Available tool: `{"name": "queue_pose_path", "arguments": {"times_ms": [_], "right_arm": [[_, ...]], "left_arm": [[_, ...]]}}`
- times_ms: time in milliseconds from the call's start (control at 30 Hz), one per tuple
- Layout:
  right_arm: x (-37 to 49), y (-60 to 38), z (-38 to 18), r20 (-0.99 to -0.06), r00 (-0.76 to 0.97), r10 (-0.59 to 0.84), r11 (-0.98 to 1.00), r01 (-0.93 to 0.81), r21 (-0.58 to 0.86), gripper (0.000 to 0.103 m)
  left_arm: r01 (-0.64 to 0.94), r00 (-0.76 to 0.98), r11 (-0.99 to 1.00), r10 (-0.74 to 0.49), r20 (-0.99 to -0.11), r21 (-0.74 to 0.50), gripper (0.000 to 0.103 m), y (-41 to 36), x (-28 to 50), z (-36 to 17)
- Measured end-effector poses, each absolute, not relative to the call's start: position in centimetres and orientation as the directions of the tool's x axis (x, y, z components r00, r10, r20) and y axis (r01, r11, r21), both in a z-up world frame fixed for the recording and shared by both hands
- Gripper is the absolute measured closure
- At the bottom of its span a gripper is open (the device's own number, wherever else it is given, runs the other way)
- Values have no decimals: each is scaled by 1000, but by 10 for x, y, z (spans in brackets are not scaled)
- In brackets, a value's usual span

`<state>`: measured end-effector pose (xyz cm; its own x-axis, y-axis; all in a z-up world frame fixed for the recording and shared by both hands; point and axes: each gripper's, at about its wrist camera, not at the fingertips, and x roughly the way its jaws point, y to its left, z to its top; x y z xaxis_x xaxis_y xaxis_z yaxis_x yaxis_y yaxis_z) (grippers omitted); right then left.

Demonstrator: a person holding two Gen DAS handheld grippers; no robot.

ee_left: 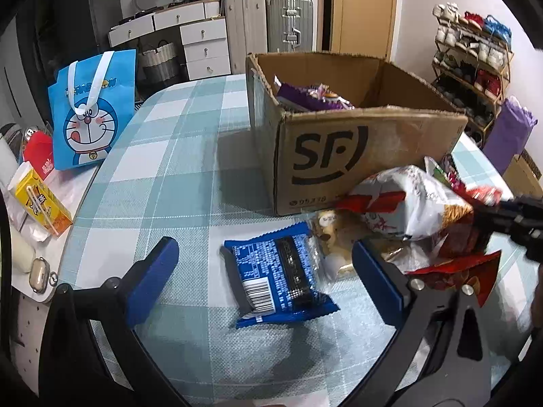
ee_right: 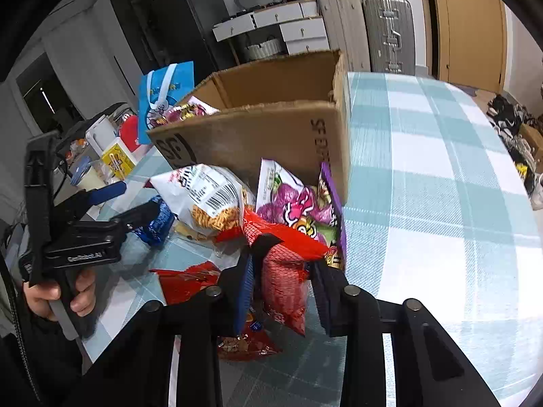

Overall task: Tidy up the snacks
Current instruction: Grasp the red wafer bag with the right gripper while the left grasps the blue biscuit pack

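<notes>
Red, mesh-printed snack bag (ee_right: 283, 281) — crinkled, glossy — sits pinched between the right gripper (ee_right: 281, 291) fingers, low centre of the right view. Left gripper (ee_left: 261, 268) is spread wide around a blue barcoded packet (ee_left: 281, 274) lying on the checked tablecloth (ee_left: 176, 156), before the cardboard box (ee_left: 356, 156).

Black grippers (ee_left: 264, 268), blue pads (ee_left: 152, 281); seemingly dark sleeve

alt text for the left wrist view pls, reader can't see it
The left gripper is open above a blue snack packet lying flat on a checked tablecloth, one blue finger on either side. Behind it stands an open cardboard box holding purple packets, with more snack bags piled at its right front corner. A blue cartoon tote bag stands far left.
</notes>
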<state>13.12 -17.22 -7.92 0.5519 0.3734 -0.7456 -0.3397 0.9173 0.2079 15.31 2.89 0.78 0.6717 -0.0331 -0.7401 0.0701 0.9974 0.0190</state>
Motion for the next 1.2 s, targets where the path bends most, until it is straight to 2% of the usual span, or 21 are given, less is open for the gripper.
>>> {"name": "queue_pose_path", "arguments": {"times_ms": [133, 433, 500, 567, 600, 667, 900, 1200], "right_arm": [[126, -178, -65, -719, 584, 377, 918, -337, 208, 73], [115, -186, -44, -656, 638, 404, 910, -351, 219, 73], [113, -186, -40, -647, 643, 410, 908, -356, 222, 73], [112, -186, -38, -640, 649, 411, 908, -356, 222, 73], [111, -187, -36, -636, 652, 413, 907, -357, 224, 73], [111, -188, -34, -630, 657, 414, 907, -355, 226, 73], [109, -191, -31, -613, 671, 416, 907, -353, 229, 73], [108, -193, -29, -591, 687, 422, 906, -350, 241, 73]], "left_arm": [[90, 651, 996, -67, -756, -11, 1, 32, 155, 4], [39, 594, 999, -44, -803, -26, 2, 46, 167, -16], [43, 578, 997, -74, -813, -60, 6, 50, 168, -19], [52, 563, 995, -102, -820, -88, 26, 51, 169, -22], [64, 549, 993, -121, -827, -102, 31, 51, 169, -24], [90, 546, 989, -149, -824, -119, 60, 49, 168, -25], [108, 602, 993, -110, -791, -56, 61, 41, 159, -10], [79, 665, 996, -91, -741, -51, 61, 47, 147, 19]]}}
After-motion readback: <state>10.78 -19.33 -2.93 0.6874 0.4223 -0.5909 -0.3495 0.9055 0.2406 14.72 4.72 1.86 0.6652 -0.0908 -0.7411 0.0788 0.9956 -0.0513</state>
